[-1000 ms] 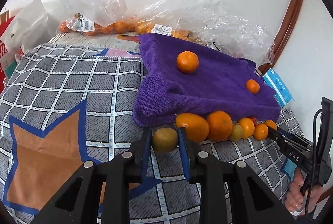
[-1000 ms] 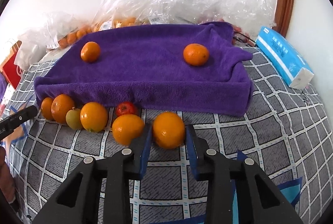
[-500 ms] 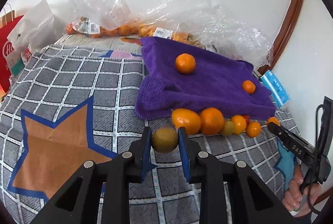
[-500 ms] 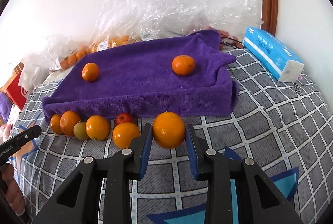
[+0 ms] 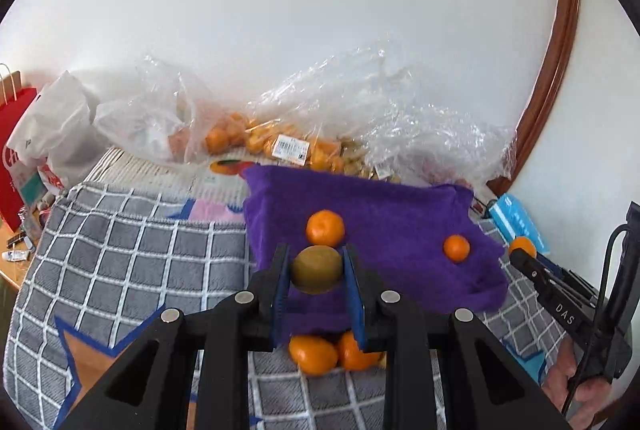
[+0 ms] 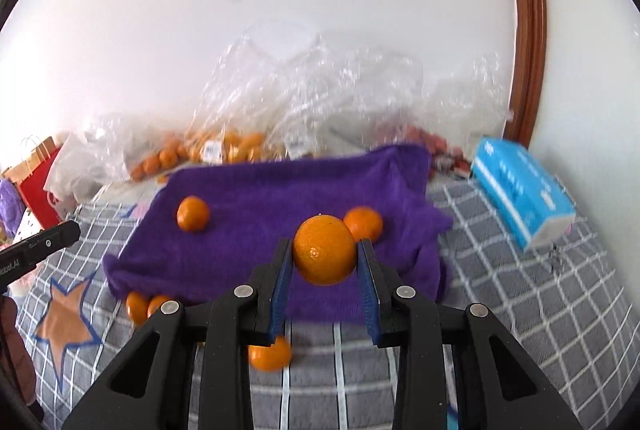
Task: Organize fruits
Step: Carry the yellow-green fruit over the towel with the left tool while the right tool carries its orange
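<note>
My left gripper is shut on a green-brown kiwi and holds it in the air over the near edge of the purple towel. My right gripper is shut on a large orange, raised over the towel's front part. Two tangerines lie on the towel; in the right wrist view they show too. More oranges lie on the checked blanket below the towel's front edge. The right gripper's tip with its orange shows at right in the left view.
Clear plastic bags of oranges lie behind the towel against the wall. A blue tissue pack lies right of the towel. A red paper bag and white bags stand far left. The grey checked blanket covers the surface.
Both grippers have lifted their fruit off the blanket and risen toward the towel. The row of fruit along the towel's front edge has dropped low in both views.
</note>
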A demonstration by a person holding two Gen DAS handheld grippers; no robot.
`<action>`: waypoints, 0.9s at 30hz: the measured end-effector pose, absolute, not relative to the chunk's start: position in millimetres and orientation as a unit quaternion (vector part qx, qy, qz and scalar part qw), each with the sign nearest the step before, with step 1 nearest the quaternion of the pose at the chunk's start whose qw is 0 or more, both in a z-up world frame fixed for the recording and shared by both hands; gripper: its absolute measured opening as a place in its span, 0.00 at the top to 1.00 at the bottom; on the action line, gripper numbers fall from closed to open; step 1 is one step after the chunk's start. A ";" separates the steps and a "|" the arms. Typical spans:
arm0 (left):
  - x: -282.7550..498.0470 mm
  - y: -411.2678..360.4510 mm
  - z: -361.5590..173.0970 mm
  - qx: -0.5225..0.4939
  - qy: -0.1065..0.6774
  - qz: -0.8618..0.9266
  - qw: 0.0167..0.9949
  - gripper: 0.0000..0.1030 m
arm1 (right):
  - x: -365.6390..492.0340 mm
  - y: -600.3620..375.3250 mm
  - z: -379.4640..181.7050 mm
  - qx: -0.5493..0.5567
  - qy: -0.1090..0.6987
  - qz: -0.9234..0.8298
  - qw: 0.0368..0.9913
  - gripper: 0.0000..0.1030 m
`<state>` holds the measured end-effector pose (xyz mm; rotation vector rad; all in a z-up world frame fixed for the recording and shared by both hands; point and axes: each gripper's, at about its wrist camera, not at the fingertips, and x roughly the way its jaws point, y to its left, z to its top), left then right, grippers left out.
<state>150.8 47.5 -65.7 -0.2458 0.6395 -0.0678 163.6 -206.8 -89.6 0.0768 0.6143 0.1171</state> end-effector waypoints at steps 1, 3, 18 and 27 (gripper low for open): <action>156.4 46.2 -65.8 -0.121 0.310 -0.029 0.943 0.76 | 167.8 -207.7 -88.4 0.038 0.301 0.058 0.951 0.69; 165.3 42.4 -67.7 -0.120 0.303 -0.021 0.945 0.76 | 178.6 -209.9 -87.4 0.042 0.300 0.058 0.951 0.69; 191.5 38.6 -105.2 -0.131 0.300 -0.029 0.944 0.76 | 216.5 -225.5 -127.3 0.056 0.316 0.043 0.946 0.69; 200.3 44.3 -122.7 -0.141 0.319 -0.017 0.937 0.76 | 217.7 -241.9 -134.0 0.073 0.316 0.025 0.946 0.69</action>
